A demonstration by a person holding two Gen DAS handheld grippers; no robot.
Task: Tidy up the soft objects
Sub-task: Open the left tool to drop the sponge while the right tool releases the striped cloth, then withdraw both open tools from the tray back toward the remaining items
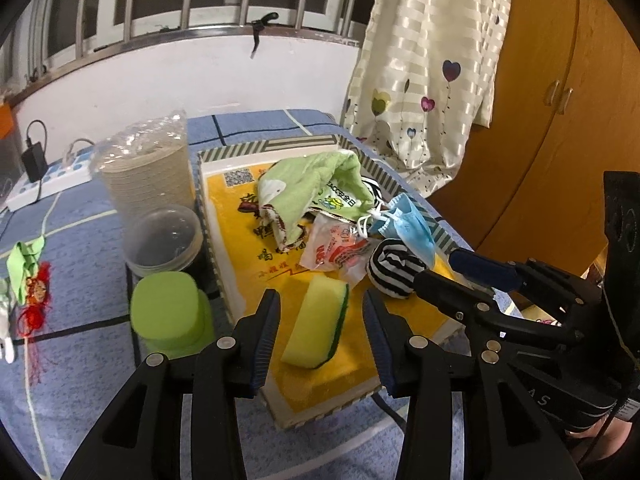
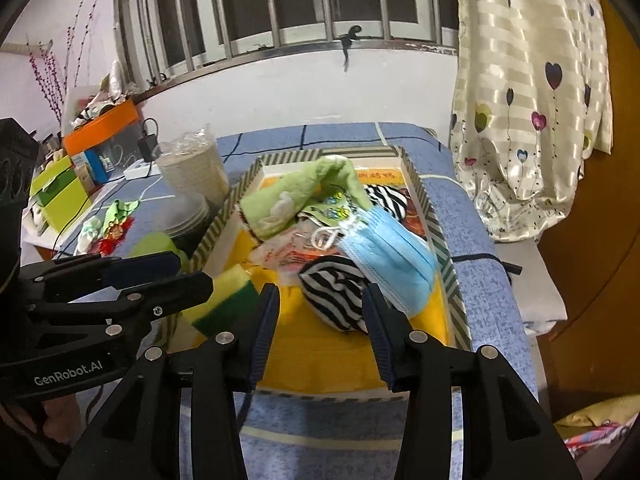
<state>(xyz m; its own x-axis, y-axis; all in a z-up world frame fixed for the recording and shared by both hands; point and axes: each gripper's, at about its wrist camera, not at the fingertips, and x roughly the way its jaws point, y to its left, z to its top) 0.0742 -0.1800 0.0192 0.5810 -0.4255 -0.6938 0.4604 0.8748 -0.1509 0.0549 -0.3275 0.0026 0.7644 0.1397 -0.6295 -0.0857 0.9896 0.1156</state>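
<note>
A striped-rim tray [image 1: 224, 264] with a yellow floor holds a green towel [image 1: 308, 188], a blue face mask [image 1: 408, 224], a plastic snack wrapper [image 1: 336, 248], a black-and-white striped ball [image 1: 394, 270] and a yellow-green sponge [image 1: 316, 324]. My left gripper [image 1: 320, 340] is open with the sponge between its jaws, not clamped. My right gripper [image 2: 320, 332] is open just in front of the striped ball [image 2: 336, 296], beside the mask [image 2: 392, 256]. The sponge [image 2: 228, 300] lies by the left gripper's fingers [image 2: 176, 284]. The tray [image 2: 444, 248] shows in both views.
Left of the tray stand a bagged stack of paper cups [image 1: 148, 176], a clear dome lid [image 1: 164, 240] and a green cup [image 1: 172, 312]. A green cloth and red charm [image 1: 30, 276] lie at the far left. A power strip [image 1: 48, 180], a curtain [image 1: 432, 72] and a wooden wardrobe [image 1: 560, 120] surround the blue-covered table.
</note>
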